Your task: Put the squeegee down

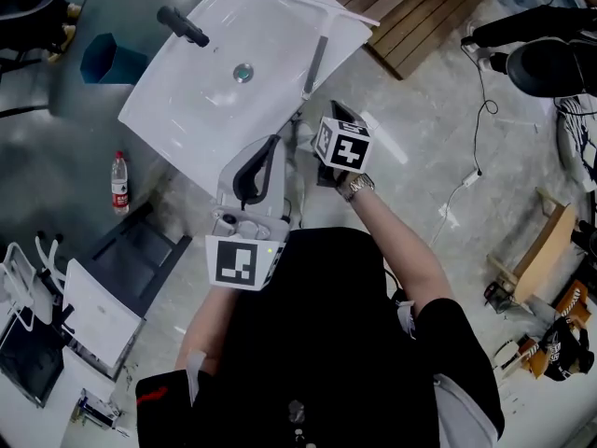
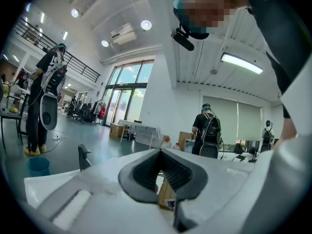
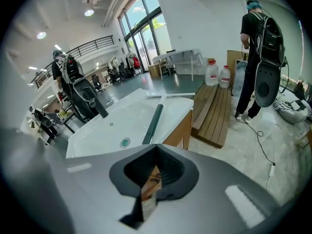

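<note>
Right gripper and left gripper hang near the person, jaws together and empty. Squeegee lies along the sink's right side, apparently already set down.

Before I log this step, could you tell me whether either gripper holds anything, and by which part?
Nothing: left gripper and right gripper are shut and empty; the squeegee lies on the sink.

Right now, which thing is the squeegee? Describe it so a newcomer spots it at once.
Find the large white ceramic sink basin. Along its side nearest the brown wooden slats lies the squeegee, a straight dark grey handle ending in a thin pale crossbar. The round drain sits mid-basin, and the stubby black tap stands on the opposite edge.
</note>
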The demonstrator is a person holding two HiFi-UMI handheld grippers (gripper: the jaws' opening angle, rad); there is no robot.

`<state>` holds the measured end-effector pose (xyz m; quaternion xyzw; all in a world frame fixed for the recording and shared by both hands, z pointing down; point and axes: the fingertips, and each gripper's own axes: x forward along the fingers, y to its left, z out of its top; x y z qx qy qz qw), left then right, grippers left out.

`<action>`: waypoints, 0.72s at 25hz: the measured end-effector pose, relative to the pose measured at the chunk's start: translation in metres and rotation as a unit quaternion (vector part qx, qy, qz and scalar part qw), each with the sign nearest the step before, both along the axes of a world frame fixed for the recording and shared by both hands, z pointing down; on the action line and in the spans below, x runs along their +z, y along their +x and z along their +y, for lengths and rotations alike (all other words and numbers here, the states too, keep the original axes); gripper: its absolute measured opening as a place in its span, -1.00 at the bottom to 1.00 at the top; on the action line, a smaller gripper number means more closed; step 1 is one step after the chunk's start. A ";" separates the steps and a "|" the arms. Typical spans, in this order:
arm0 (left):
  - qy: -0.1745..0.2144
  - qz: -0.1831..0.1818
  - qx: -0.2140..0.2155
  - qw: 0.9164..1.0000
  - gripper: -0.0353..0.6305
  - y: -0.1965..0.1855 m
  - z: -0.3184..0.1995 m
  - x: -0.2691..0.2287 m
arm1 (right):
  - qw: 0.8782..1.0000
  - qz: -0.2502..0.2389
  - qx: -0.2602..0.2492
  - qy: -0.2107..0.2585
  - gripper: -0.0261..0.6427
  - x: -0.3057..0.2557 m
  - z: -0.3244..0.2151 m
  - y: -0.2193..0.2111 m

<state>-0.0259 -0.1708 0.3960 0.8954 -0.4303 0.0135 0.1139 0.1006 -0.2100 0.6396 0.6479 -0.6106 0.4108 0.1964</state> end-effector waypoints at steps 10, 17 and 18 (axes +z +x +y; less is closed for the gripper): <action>0.023 0.002 0.006 1.000 -0.89 -0.014 0.023 -0.013 | 0.997 0.003 -0.043 0.059 -0.91 -0.054 0.016 -0.018; 0.036 -0.003 0.014 0.999 -0.89 -0.013 0.036 -0.022 | 0.993 -0.004 -0.056 0.104 -0.91 -0.103 0.027 -0.017; 0.038 -0.002 0.015 0.999 -0.89 -0.012 0.036 -0.024 | 0.992 -0.005 -0.056 0.109 -0.91 -0.110 0.027 -0.016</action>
